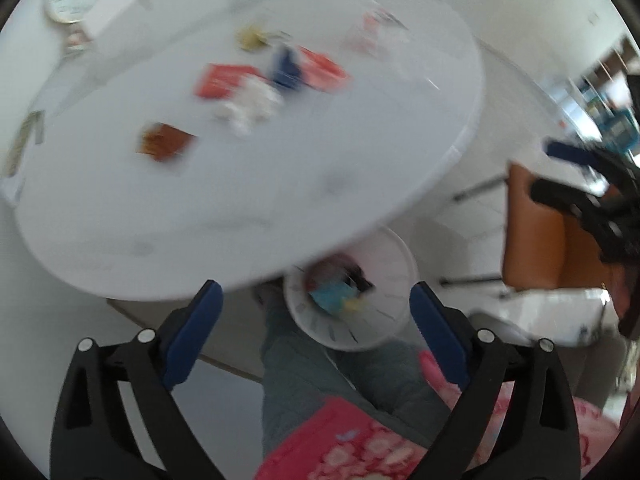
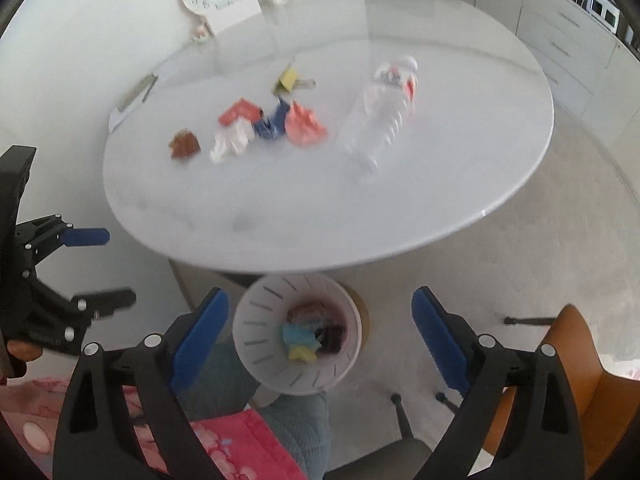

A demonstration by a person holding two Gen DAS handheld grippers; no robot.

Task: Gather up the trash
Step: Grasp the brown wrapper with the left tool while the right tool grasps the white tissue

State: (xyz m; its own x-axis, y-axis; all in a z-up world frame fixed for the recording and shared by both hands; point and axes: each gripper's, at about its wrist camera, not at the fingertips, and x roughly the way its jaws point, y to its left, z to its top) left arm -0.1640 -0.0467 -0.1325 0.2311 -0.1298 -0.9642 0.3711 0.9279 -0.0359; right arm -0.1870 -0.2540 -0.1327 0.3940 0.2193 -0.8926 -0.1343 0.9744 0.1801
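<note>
Both tongs, left [image 1: 316,328] and right [image 2: 320,334], hang spread and empty above the bin [image 2: 256,320] holding some scraps, while wrappers [image 2: 304,124] and a bottle [image 2: 384,112] wait beyond on the surface [image 2: 320,220].

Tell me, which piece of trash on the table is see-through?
The plastic bottle, lying on its side, right of the coloured scraps; those are all solid-coloured.

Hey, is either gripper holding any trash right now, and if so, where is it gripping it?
Nothing is held. The left gripper and the right gripper both stand open and empty above the white bin.
</note>
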